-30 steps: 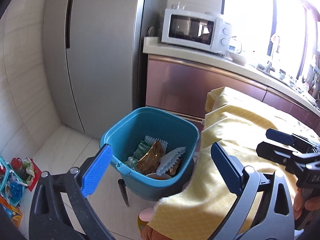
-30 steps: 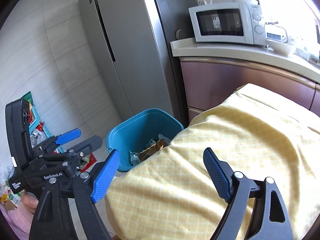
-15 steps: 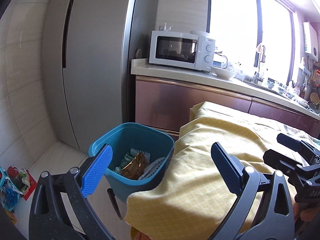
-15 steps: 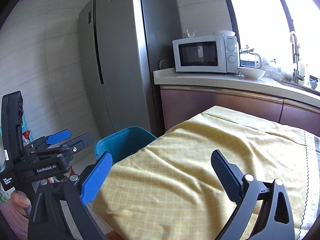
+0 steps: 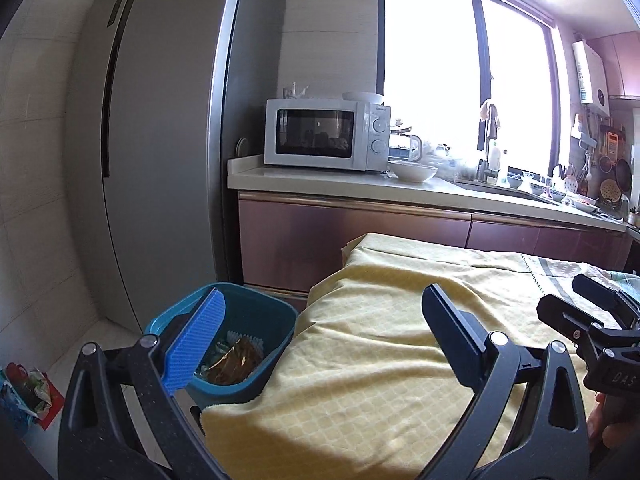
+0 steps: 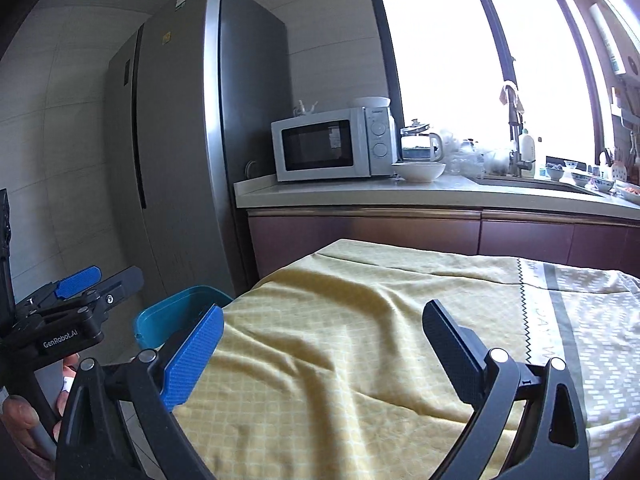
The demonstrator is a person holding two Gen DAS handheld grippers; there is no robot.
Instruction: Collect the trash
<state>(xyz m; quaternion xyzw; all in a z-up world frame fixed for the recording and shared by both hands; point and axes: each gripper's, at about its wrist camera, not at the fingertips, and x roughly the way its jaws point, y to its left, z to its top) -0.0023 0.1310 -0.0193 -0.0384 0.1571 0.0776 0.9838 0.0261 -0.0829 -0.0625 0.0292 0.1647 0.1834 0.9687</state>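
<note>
Left gripper (image 5: pixel 324 332) and right gripper (image 6: pixel 324 344), jaws apart and empty, over the yellow-clothed table (image 6: pixel 360 340); blue bin (image 5: pixel 276 364) holding wrappers (image 5: pixel 236 360) at left.

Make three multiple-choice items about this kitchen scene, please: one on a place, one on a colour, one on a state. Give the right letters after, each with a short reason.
1. Where does the microwave stand?
A. on the floor
B. on the counter beside the fridge
C. on the yellow cloth

2. What colour is the trash bin?
A. red
B. white
C. blue-green

3. How are the right gripper's jaws?
A. shut on a wrapper
B. open, nothing between them
C. shut on the cloth

Answers:
1 B: the microwave sits on the counter, next to the fridge.
2 C: the trash bin has blue-green walls, with wrappers inside.
3 B: the right gripper shows its fingers wide apart above the yellow cloth.
</note>
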